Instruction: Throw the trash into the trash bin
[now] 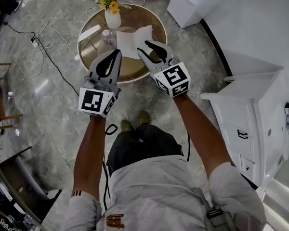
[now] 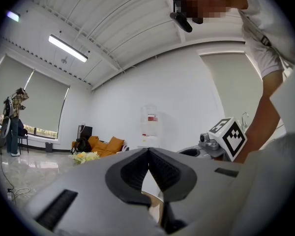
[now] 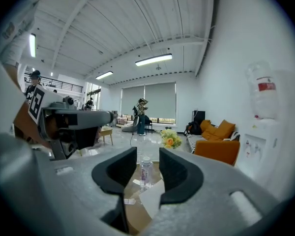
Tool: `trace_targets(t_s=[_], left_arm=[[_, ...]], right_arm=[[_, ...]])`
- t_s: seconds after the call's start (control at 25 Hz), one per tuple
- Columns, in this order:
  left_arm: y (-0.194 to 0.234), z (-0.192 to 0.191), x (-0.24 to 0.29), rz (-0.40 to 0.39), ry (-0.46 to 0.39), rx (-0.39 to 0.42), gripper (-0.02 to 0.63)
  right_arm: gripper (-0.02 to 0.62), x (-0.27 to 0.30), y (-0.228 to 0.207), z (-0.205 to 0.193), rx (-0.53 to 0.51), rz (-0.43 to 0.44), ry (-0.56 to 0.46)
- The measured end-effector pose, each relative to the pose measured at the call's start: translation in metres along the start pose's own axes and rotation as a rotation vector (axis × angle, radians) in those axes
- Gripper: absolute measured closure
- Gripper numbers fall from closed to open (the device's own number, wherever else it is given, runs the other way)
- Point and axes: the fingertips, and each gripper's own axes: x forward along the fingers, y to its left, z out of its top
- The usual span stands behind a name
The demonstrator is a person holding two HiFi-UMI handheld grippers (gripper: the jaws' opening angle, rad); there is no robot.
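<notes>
We are standing on a grey stone floor [image 1: 48, 105], and a white cabinet [image 1: 253, 109] is rising at our right. Ahead, a round glass-topped table [image 1: 156, 20] is carrying the trash. We are holding both grippers above the table's near edge, pointing forward. The right gripper [image 1: 143, 48] is showing its jaws apart with nothing between them, and the bottle is appearing far beyond the gap. The left gripper [image 1: 117, 51] is pressing its jaws tip to tip, empty. A white paper [image 1: 132, 40] is lying near the table's middle. A vase [image 1: 112, 19] of flowers is sitting at the far rim. A clear bottle [image 1: 108, 38] is standing just beside the paper's left edge. A small scrap [image 3: 129, 201] is lying on the table near the paper.
</notes>
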Motion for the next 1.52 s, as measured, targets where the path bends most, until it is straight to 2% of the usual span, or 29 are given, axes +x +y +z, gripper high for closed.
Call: trace_targets(t_s=[0.68, 0.88, 1.36, 1.52], left_arm=[[0.026, -0.111, 0.021, -0.04, 0.078, 0.007, 0.607], [0.034, -0.133, 0.023, -0.038, 0.076, 0.001, 0.607], [0.058, -0.183, 0.033, -0.033, 0.081, 0.015, 0.607], [0.061, -0.196, 0.031, -0.03, 0.089, 0.013, 0.607]], right_arm=[[0.35, 0.071, -0.017, -0.129, 0.035, -0.006, 0.184], [0.322, 0.092, -0.028, -0.164, 0.043, -0.023, 0.242], [0.253, 0.143, -0.041, -0.255, 0.057, 0.008, 0.43], [0.231, 0.152, -0.045, -0.281, 0.124, -0.001, 0.478]])
